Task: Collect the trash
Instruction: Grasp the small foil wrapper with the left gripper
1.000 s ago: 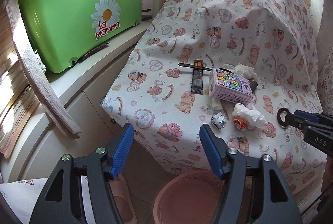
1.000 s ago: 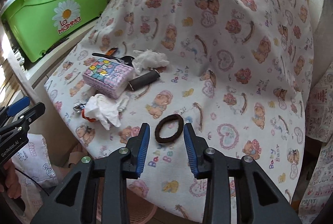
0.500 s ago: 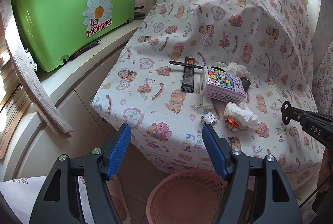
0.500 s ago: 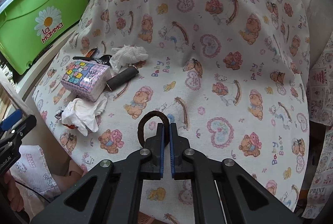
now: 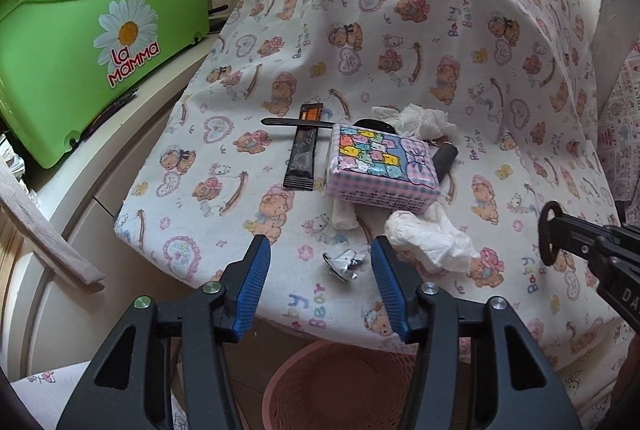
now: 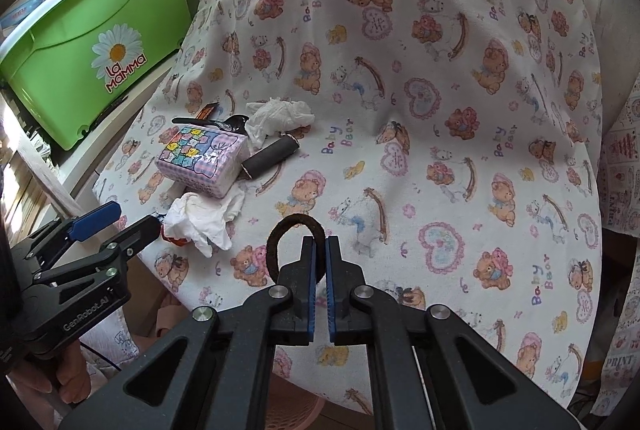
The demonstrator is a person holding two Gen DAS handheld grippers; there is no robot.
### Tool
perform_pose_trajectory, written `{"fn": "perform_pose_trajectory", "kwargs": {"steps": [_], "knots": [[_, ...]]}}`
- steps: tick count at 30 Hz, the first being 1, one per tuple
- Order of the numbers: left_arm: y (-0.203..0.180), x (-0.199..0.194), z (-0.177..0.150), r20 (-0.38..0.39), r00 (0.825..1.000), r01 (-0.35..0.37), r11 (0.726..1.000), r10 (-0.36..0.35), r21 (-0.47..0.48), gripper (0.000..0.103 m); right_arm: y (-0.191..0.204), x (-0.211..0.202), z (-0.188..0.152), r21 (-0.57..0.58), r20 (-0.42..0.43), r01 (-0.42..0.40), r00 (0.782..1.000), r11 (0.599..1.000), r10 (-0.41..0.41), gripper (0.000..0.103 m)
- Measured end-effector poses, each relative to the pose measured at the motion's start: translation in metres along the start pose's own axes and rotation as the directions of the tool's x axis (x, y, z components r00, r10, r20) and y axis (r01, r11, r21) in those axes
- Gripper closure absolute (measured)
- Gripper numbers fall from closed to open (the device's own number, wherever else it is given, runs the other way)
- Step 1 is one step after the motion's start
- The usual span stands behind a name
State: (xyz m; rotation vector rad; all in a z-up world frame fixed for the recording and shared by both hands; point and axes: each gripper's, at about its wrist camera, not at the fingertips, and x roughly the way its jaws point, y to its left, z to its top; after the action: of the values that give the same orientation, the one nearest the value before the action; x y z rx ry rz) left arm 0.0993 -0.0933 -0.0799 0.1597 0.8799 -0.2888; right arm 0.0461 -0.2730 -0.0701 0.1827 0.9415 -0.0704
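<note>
My right gripper (image 6: 319,244) is shut on a dark brown hair tie (image 6: 286,230) and holds it lifted above the bear-print cloth; the tie also shows in the left wrist view (image 5: 546,236). My left gripper (image 5: 320,262) is open, its fingers either side of a small crumpled foil wrapper (image 5: 344,262) near the cloth's front edge. A crumpled white tissue (image 5: 430,236) lies just right of it, over something red (image 6: 176,239). A pink mesh basket (image 5: 340,386) stands on the floor below the cloth's edge.
A pastel tissue pack (image 5: 380,166), a black sachet (image 5: 304,154), a black spoon (image 5: 296,122), a dark cylinder (image 6: 270,156) and another white tissue (image 6: 278,116) lie on the cloth. A green "La Mamma" tub (image 5: 92,34) stands on the counter at left.
My right gripper closed on the hair tie and lifted it off the cloth. My left gripper moved forward and lower, to the foil wrapper.
</note>
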Motion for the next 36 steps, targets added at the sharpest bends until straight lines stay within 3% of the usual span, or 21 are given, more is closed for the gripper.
{"fn": "perform_pose_trajectory", "kwargs": {"steps": [4,7,11,20,27,31,36], "knots": [[0.006,0.007,0.002,-0.030,0.999,0.039,0.999,-0.040,-0.037,0.068,0.000,-0.007,-0.002,-0.012,0.012,0.001,1.000,1.000,-0.001,0.098],[0.005,0.012,0.000,-0.049,0.998,0.045,0.999,-0.046,-0.028,0.089,-0.002,-0.010,-0.003,-0.015,0.016,0.005,1.000,1.000,-0.005,0.098],[0.011,0.004,-0.001,-0.025,0.998,0.050,0.997,-0.052,-0.057,0.090,-0.001,-0.015,-0.004,-0.026,0.026,0.013,1.000,1.000,-0.012,0.098],[0.024,-0.024,-0.004,0.066,0.998,-0.018,0.998,0.022,-0.055,0.090,0.001,-0.023,-0.012,-0.030,0.054,0.037,0.998,0.999,-0.036,0.098],[0.031,-0.061,-0.012,0.120,0.993,0.018,0.999,-0.013,-0.038,0.090,0.008,-0.041,-0.011,-0.044,0.130,0.020,0.991,0.999,-0.014,0.098],[0.038,-0.085,-0.021,0.161,0.987,0.006,1.000,-0.003,-0.023,0.089,0.018,-0.053,-0.015,-0.082,0.178,0.065,0.983,0.994,-0.050,0.098],[0.047,-0.087,-0.027,0.105,0.991,0.092,0.994,-0.086,-0.053,0.089,0.023,-0.061,-0.027,-0.055,0.140,-0.043,0.989,0.998,0.051,0.098]]}}
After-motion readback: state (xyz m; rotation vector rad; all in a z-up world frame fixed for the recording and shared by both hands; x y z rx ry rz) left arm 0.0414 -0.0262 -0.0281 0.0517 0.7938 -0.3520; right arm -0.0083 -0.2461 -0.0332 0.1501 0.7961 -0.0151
